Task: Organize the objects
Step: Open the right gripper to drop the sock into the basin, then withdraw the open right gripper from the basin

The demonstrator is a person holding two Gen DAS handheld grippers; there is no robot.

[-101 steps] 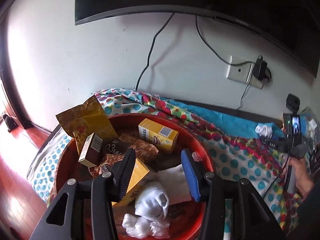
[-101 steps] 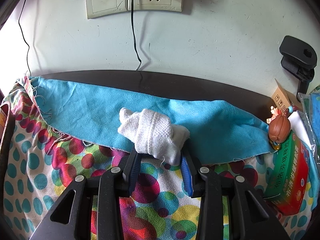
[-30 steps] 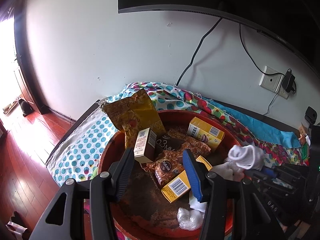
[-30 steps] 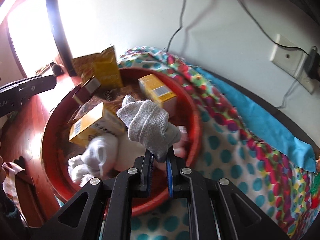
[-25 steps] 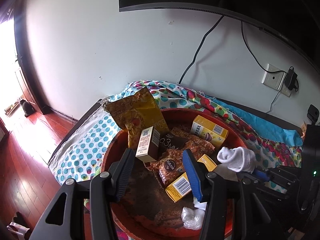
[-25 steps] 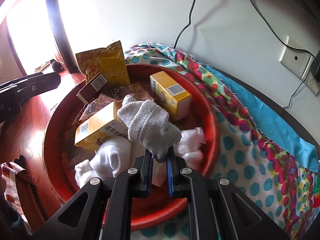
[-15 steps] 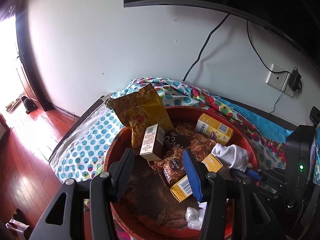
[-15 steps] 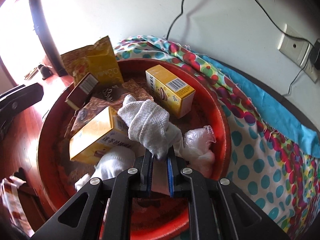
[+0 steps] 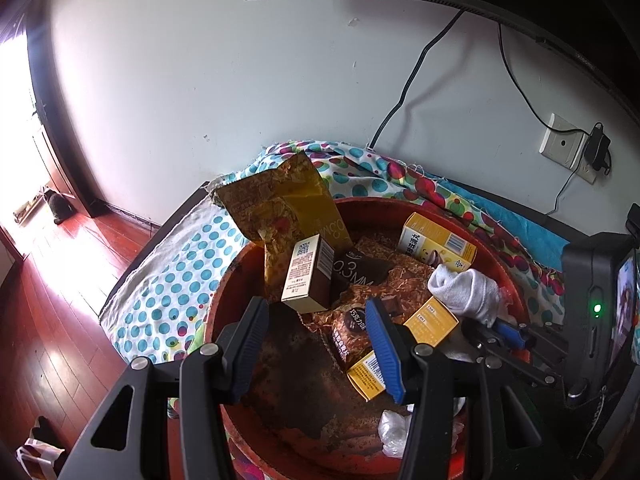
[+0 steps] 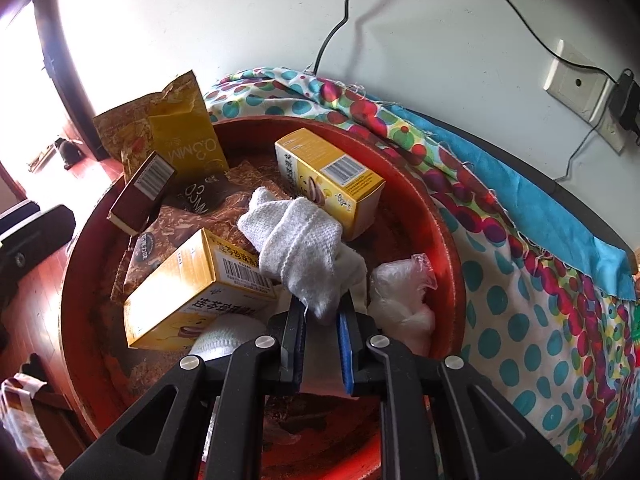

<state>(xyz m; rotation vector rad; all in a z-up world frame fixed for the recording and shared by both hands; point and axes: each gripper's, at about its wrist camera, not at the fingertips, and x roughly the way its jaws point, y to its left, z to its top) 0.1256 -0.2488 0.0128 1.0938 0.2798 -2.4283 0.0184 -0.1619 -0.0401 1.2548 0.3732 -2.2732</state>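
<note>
1. Right gripper point(image 10: 322, 316) points down into the round red plastic basin point(image 10: 448, 240). Its jaws are opening; the lower end of the rolled white knitted sock point(image 10: 298, 248) is still between the pads and touching them.
2. The sock's body leans up and away from the fingers, over the basin's middle, resting against the yellow cardboard carton with a barcode point(image 10: 200, 288) on its left and just in front of a second yellow carton point(image 10: 328, 176) at the back.
3. Crumpled clear plastic bag point(image 10: 402, 300) lies just right of the gripper, inside the basin wall. Another white sock point(image 10: 224, 336) sits under the near carton's corner.
4. Left gripper point(image 9: 316, 344) hovers over the basin's near-left side, jaws spread wide, nothing between them.
5. Also in the basin: brown-and-cream small box point(image 9: 308, 276) upright, yellow-brown snack bag point(image 9: 280, 208) leaning on the far-left rim, dark snack pouch point(image 9: 352, 332) flat.
6. Basin stands on a polka-dot multicoloured cloth point(image 10: 520, 320); a blue cloth point(image 10: 532, 208) lies along the wall side.
</note>
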